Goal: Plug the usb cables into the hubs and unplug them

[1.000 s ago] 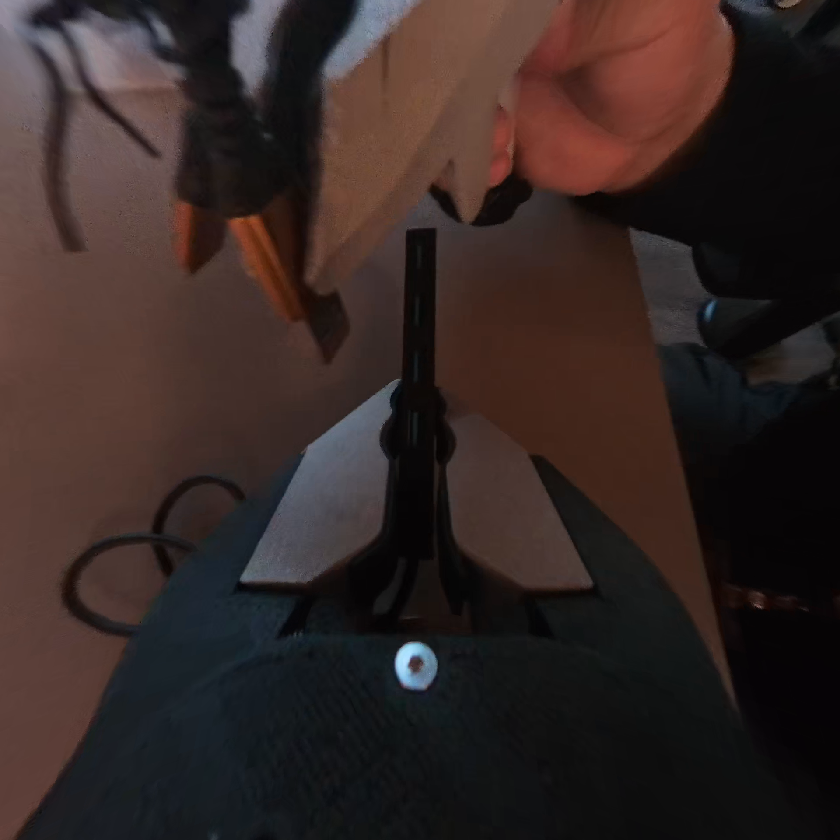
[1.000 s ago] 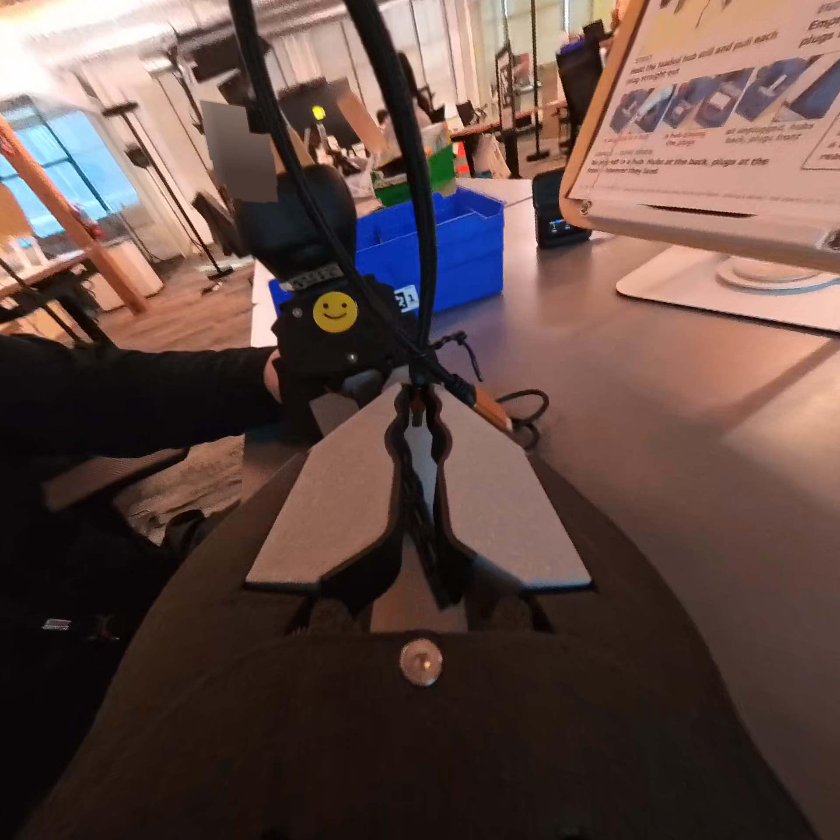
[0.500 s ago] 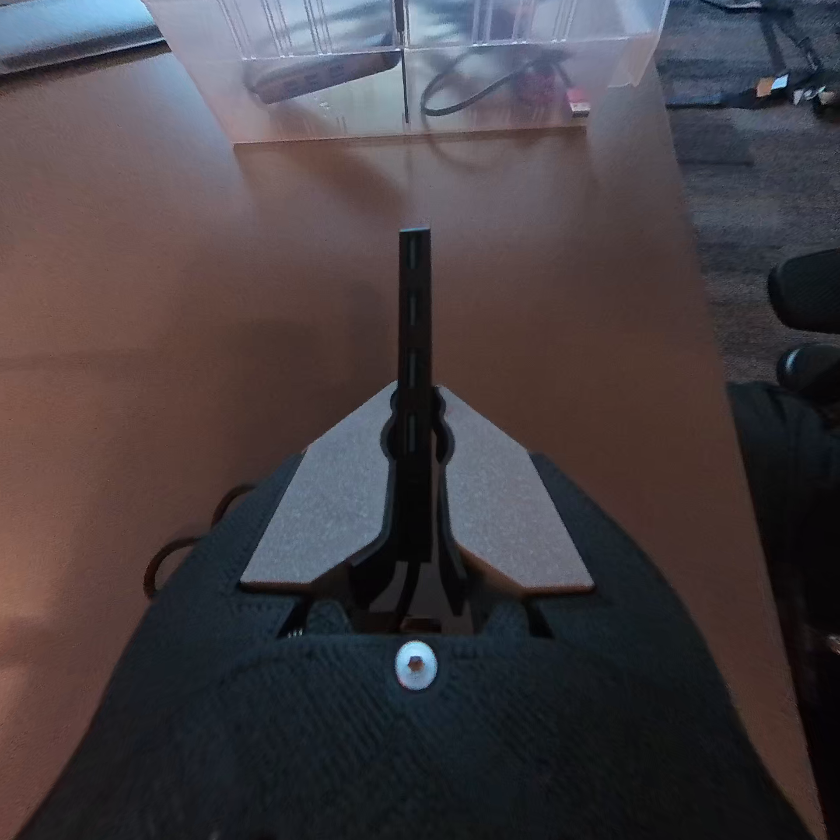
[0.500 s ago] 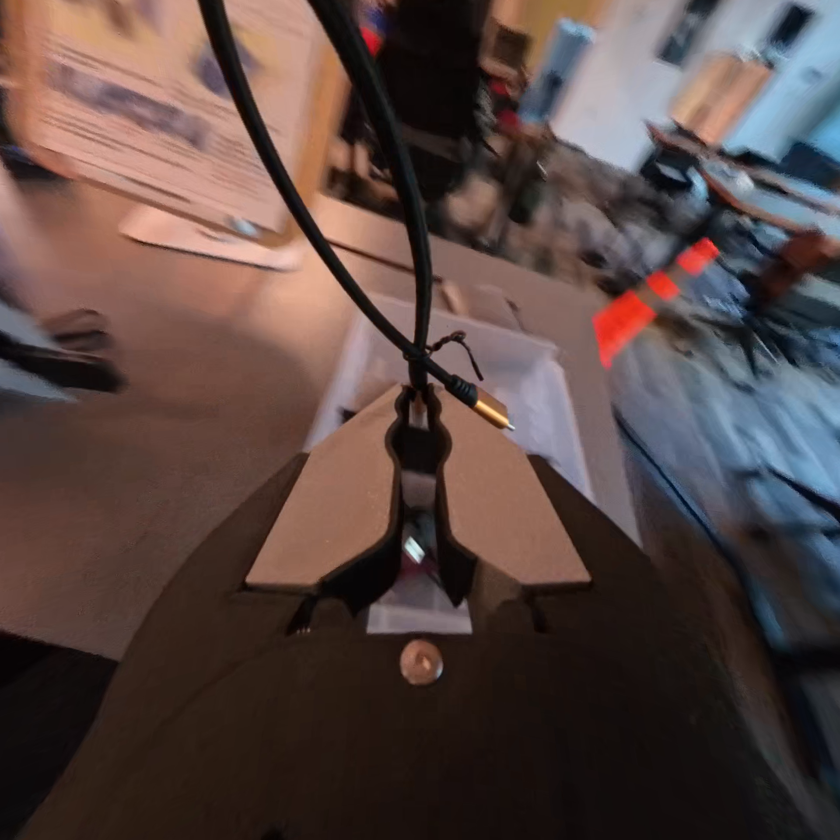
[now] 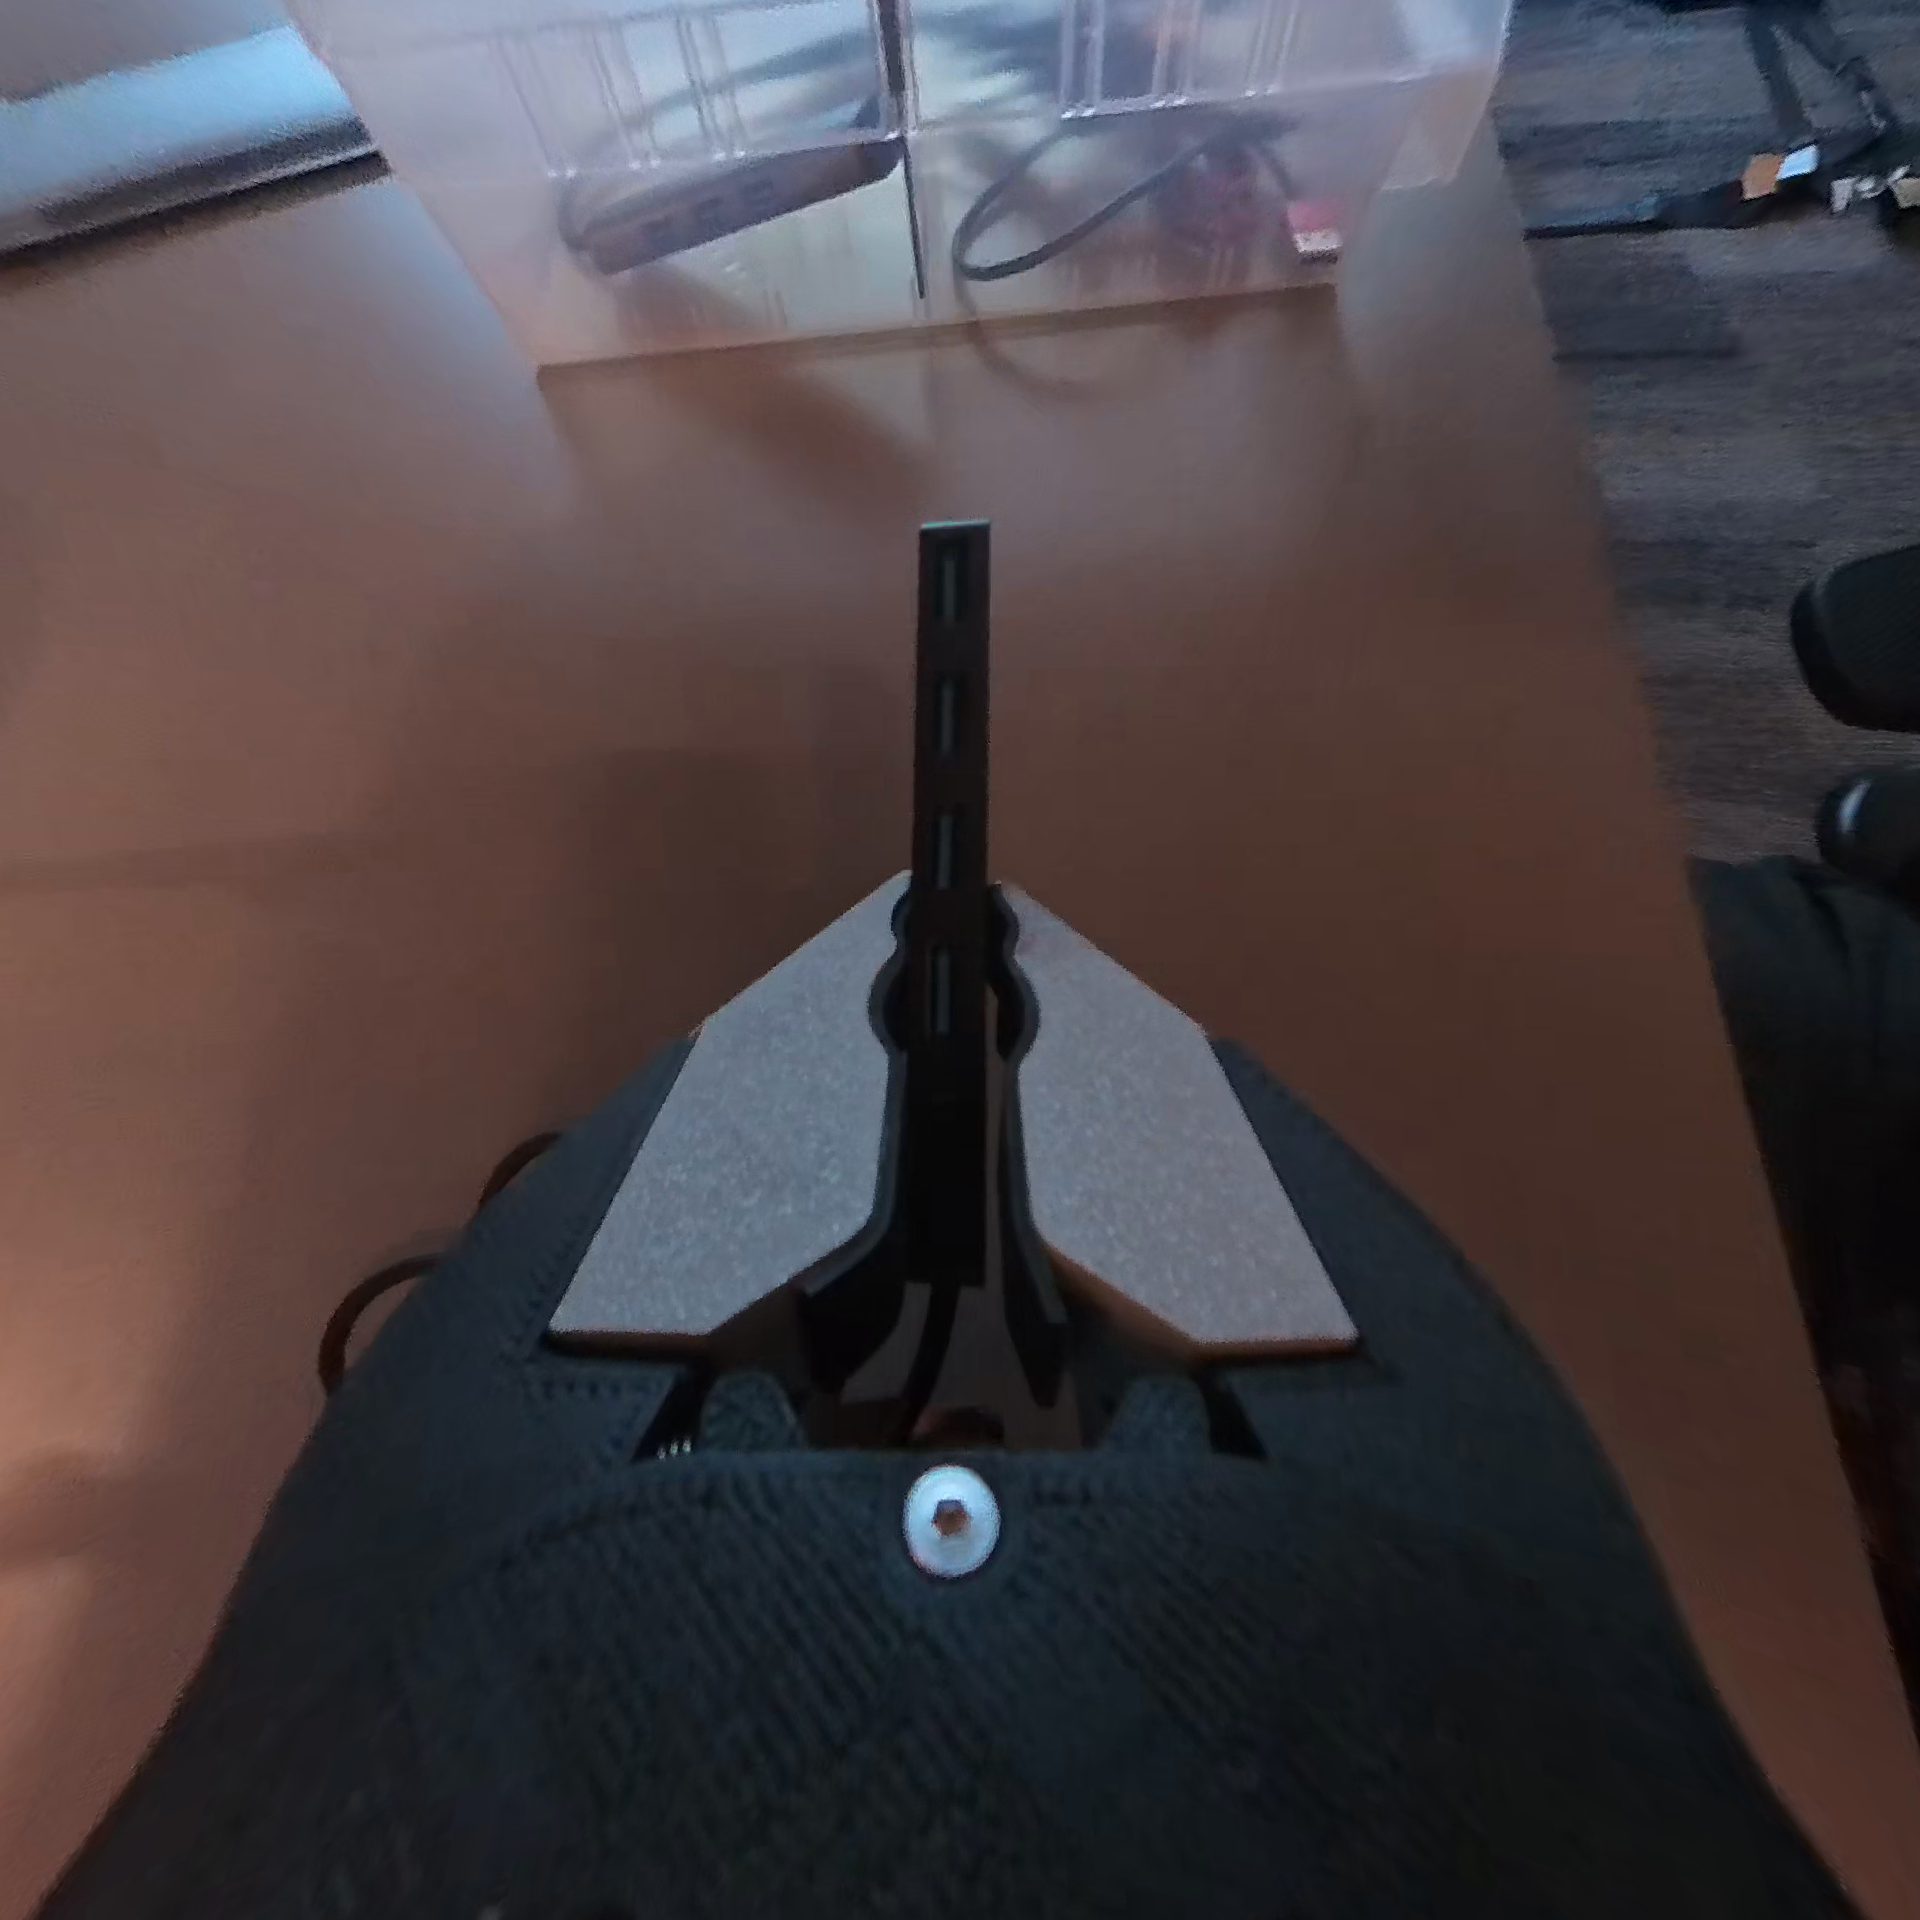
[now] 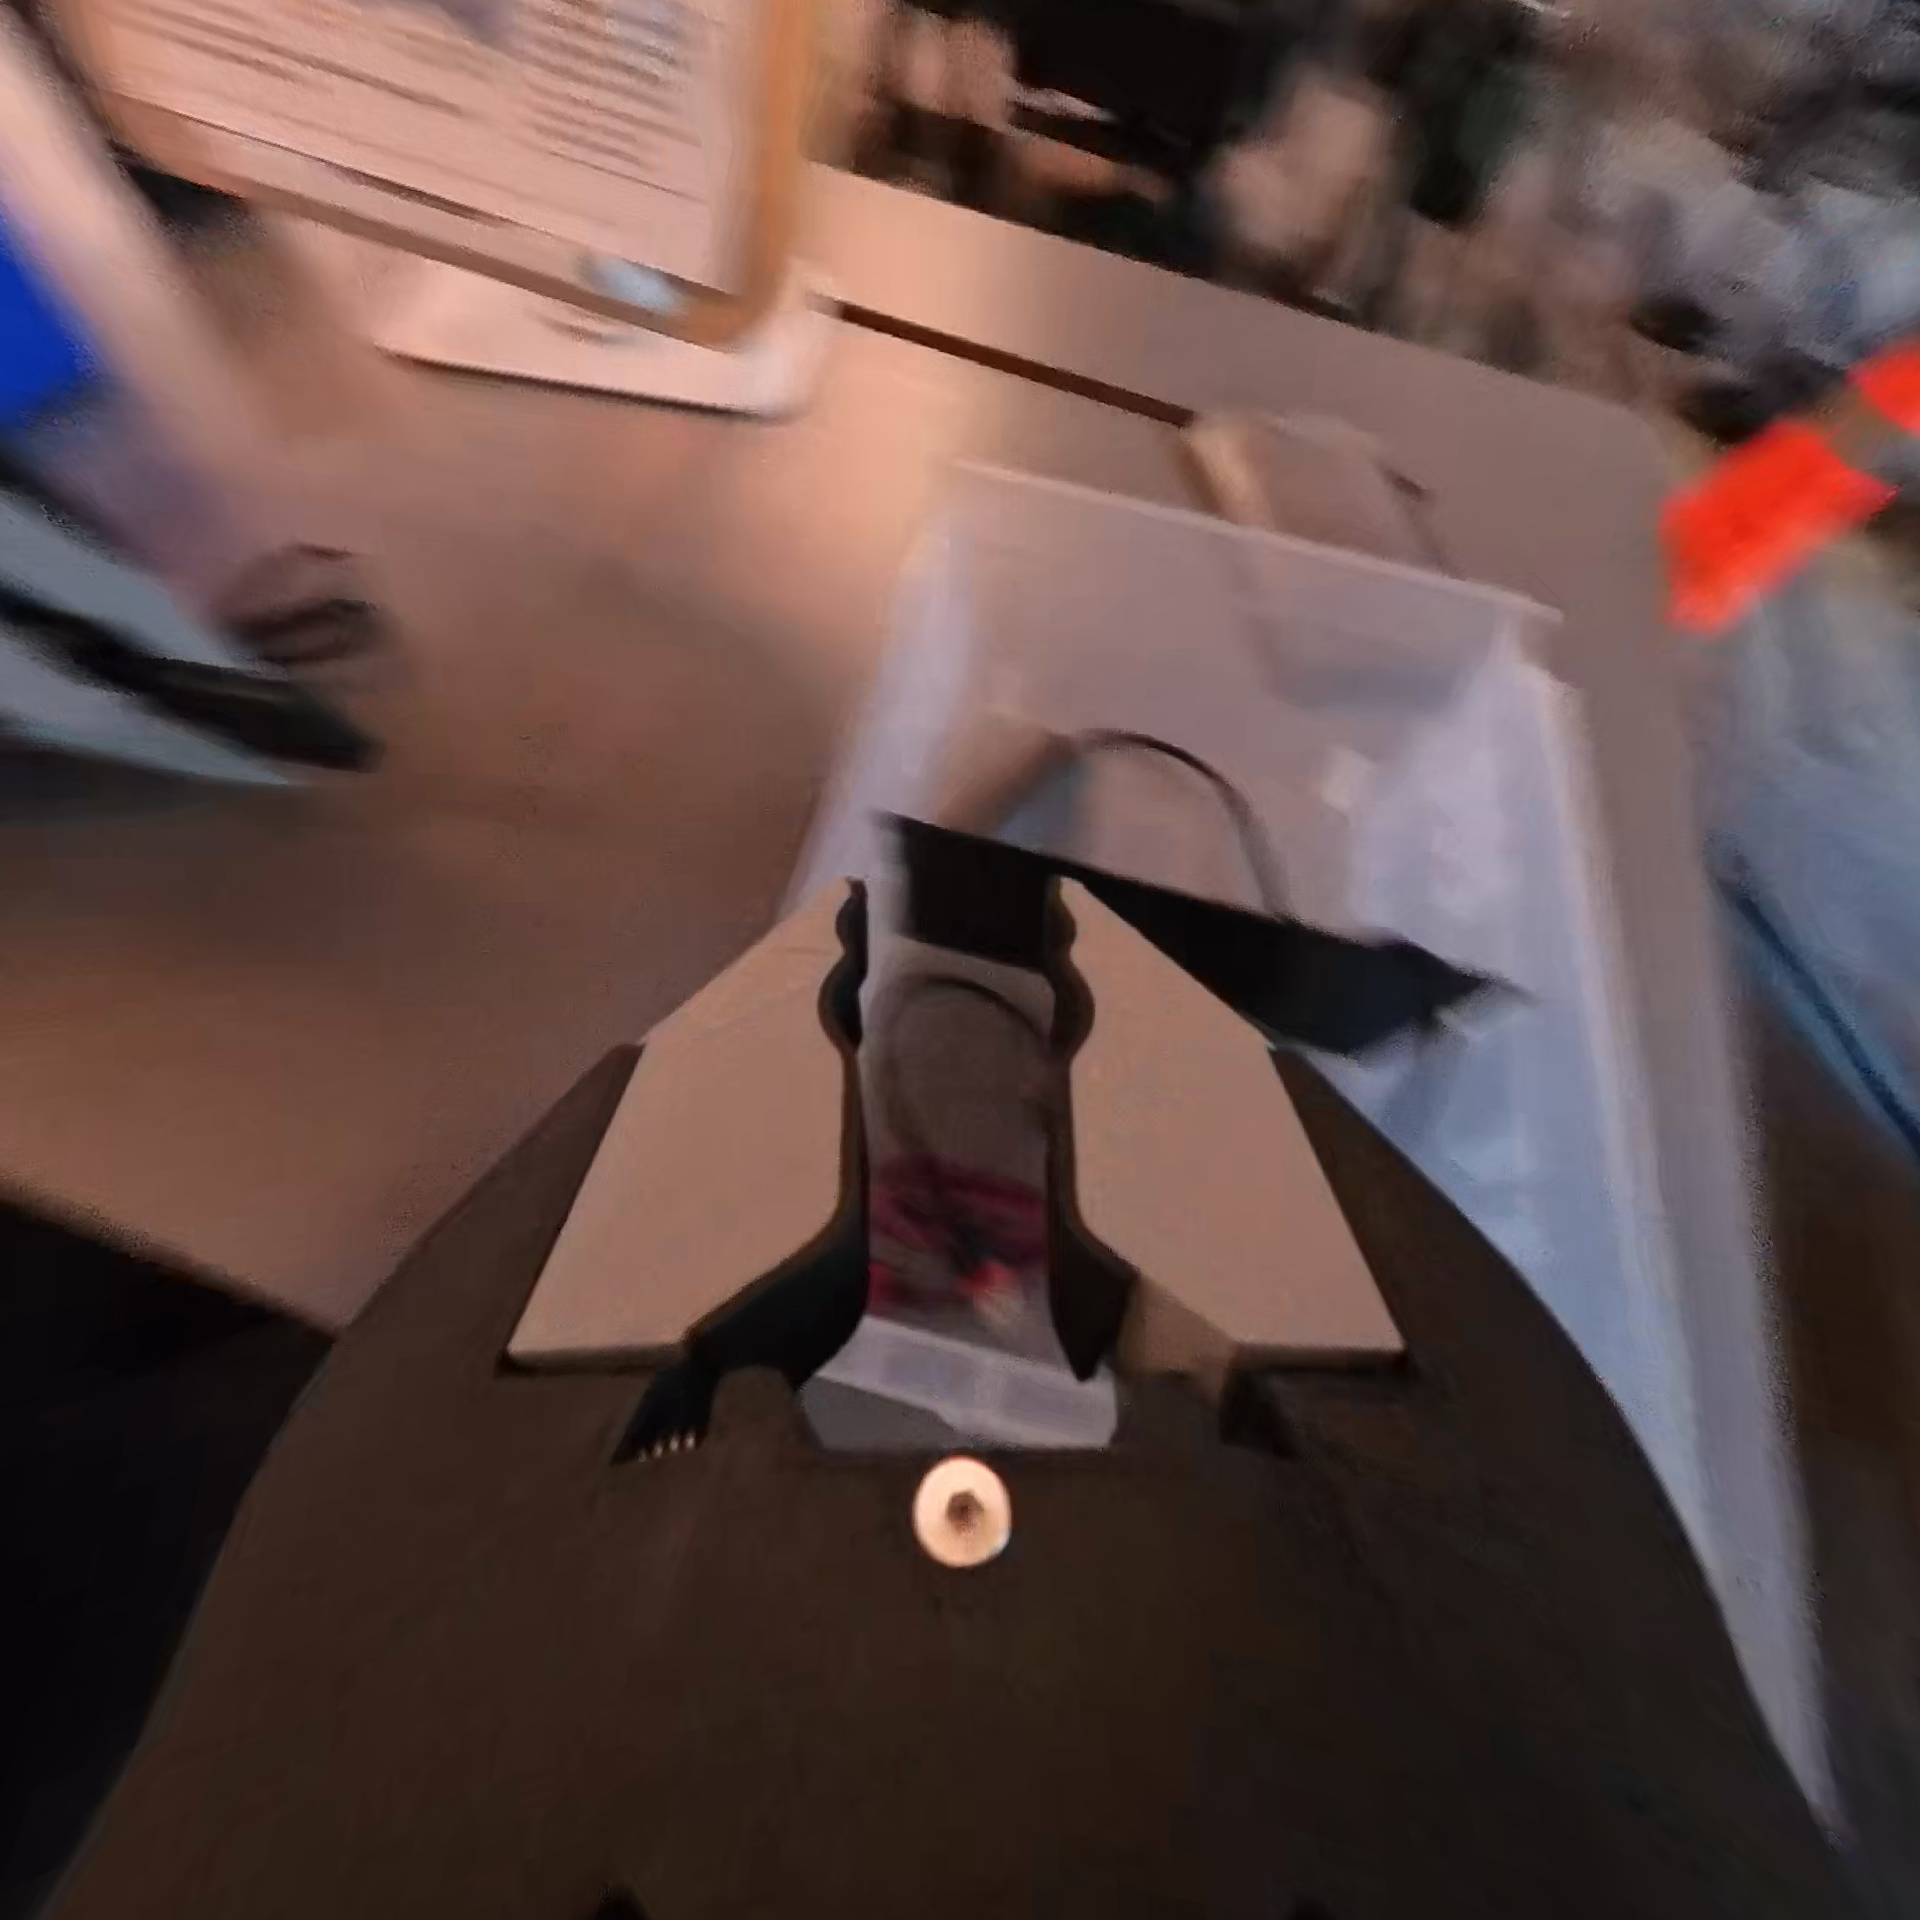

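Note:
My left gripper [image 5: 951, 894] is shut on a slim black USB hub [image 5: 951, 707]. The hub stands edge-on above the brown table [image 5: 416, 727], its row of ports facing the camera. Its cable loops out at the lower left [image 5: 353, 1320]. My right gripper [image 6: 961, 904] is open over a clear plastic bin [image 6: 1247, 540]. A blurred black cable [image 6: 1247, 956] streaks across its fingertips and off to the right, not clamped. A red cable [image 6: 956, 1205] shows in the bin through the gap. The same bin [image 5: 1403, 125] stands ahead of the hub.
In the left wrist view the bin holds another hub [image 5: 727, 208] and a black cable [image 5: 1091, 208]. A grey flat object [image 5: 156, 197] lies at the far left. The table edge and a chair [image 5: 1860, 644] are at the right. A screen on a stand [image 6: 623, 353] stands behind. Tip to tip, the grippers are about 25 cm apart. My right gripper is the nearer one to the grey flat object [image 5: 156, 197]: about 40 cm, against 45 cm.
My right gripper has swung over the bin and opened, letting go of the black cable it was pinching. My left gripper holds the hub as before and has moved a little closer to the bin.

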Action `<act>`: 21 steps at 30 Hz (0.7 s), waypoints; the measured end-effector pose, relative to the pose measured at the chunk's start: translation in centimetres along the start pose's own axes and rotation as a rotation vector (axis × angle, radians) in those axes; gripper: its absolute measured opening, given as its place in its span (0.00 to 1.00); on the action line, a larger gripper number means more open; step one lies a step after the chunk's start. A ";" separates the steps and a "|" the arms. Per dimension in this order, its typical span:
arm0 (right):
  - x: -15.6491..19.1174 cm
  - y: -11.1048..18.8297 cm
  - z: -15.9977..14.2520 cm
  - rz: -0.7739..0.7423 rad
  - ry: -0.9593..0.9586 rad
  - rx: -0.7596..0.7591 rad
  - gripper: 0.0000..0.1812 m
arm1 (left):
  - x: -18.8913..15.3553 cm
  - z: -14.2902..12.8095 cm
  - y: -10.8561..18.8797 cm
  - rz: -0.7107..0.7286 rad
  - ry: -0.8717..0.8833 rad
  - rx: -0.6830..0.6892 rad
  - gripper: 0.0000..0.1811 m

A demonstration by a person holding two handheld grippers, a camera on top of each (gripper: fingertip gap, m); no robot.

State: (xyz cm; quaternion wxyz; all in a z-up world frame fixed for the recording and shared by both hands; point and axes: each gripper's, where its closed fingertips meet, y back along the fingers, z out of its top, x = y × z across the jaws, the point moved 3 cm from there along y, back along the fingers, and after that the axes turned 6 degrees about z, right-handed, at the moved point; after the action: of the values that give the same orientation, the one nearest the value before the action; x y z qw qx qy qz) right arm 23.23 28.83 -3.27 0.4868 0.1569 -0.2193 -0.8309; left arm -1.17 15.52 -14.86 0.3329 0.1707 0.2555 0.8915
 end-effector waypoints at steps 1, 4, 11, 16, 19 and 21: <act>2.8 -0.8 0.9 0.146 0.033 -0.028 0.19 | -0.2 0.2 0.1 -0.013 -0.009 -0.012 0.05; 11.6 -3.3 1.7 0.512 0.168 0.012 0.22 | -1.2 0.9 0.3 -0.051 -0.055 -0.055 0.05; 20.6 -10.4 -0.8 0.590 0.507 0.193 0.18 | -4.2 2.0 1.1 -0.144 -0.243 -0.139 0.05; 21.7 -9.7 -0.5 0.571 0.663 0.155 0.04 | -3.7 2.6 1.4 -0.134 -0.173 -0.173 0.07; 19.9 -8.5 0.8 0.497 0.615 0.134 0.04 | -1.9 3.9 2.8 -0.103 -0.048 -0.243 0.18; 17.4 -6.9 2.0 0.385 0.576 0.081 0.04 | -0.3 4.7 4.3 -0.044 0.009 -0.323 0.20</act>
State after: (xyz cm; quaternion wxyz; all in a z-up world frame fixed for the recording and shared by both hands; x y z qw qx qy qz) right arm 8.82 16.93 -5.96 0.6697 0.3599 -0.1314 -0.6361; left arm -0.92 14.16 -8.68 0.3743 0.1052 0.1142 0.9142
